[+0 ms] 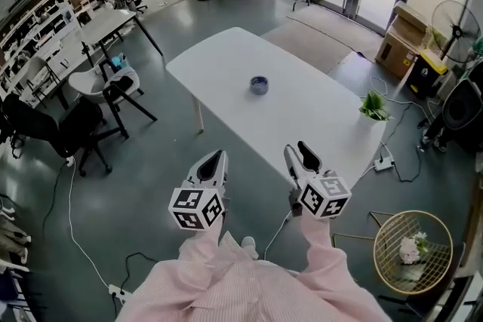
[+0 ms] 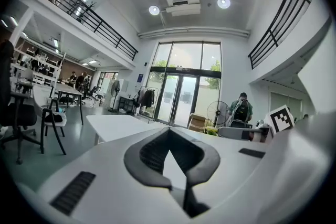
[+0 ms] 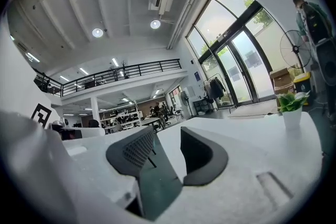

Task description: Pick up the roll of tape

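A small dark blue roll of tape (image 1: 259, 84) lies flat near the middle of the white table (image 1: 226, 60) in the head view. Both grippers hang in front of the table's near edge, well short of the tape. My left gripper (image 1: 219, 156) points at the table with its pads meeting at the tips and nothing between them (image 2: 169, 132). To its right, my right gripper (image 1: 296, 149) stands open, a clear gap between its dark pads (image 3: 167, 136), nothing held. The tape does not show in either gripper view.
A small potted plant (image 1: 373, 106) stands at the table's right corner. Office chairs (image 1: 113, 90) sit to the left. A power strip (image 1: 383, 164) with cables lies on the floor, a wire basket (image 1: 413, 251) at lower right, a cardboard box (image 1: 404, 38) beyond.
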A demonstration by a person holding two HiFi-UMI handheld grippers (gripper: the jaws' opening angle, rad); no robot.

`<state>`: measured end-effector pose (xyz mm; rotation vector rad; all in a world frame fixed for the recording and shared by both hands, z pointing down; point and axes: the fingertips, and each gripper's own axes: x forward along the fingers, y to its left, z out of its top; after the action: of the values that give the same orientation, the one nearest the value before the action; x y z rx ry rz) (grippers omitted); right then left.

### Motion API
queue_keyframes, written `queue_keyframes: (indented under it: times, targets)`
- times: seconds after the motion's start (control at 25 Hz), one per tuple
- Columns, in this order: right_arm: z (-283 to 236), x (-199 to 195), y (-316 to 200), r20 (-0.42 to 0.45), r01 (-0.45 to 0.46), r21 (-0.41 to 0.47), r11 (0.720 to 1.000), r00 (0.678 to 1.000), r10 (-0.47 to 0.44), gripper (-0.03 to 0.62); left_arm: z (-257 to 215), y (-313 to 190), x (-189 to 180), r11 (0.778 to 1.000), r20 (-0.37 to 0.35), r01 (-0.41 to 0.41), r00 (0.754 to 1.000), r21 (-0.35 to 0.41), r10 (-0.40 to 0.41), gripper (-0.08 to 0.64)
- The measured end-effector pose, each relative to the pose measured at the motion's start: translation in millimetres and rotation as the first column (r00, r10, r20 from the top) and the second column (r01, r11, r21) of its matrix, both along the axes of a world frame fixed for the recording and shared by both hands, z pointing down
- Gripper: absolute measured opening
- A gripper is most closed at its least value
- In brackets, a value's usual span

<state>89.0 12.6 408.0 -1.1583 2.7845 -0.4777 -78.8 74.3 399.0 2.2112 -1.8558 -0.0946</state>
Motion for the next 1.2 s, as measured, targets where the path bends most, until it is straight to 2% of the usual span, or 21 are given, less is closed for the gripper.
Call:
queue_keyframes:
  times: [0.4,0.56,0.84,1.2]
  targets:
    - [10,-40,-62,0.016,-0.046,-0.015,0.999,0.999,0.046,0.152,12,-67,-39,0.999,-0.014,-0.049,0.999,-0.010,0.049,0.000]
    - [19,-52,-77,0.015,-0.039,-0.051,0.998,0.999,0.040,0.152,21,-82,-44,0.997,-0.035,-0.065,0.997,-0.029,0.064,0.002]
    - [29,-65,-116,0.011,-0.056,-0.094,0.994,0.998,0.057,0.152,33,-116,-63,0.997,-0.054,-0.055,0.997,-0.052,0.052,0.000]
    - [48,-86,-212,0.046,-0.095,-0.175,0.980,0.993,0.104,0.152,54,-208,-94,0.993,-0.080,-0.063,0.995,-0.097,0.056,0.001]
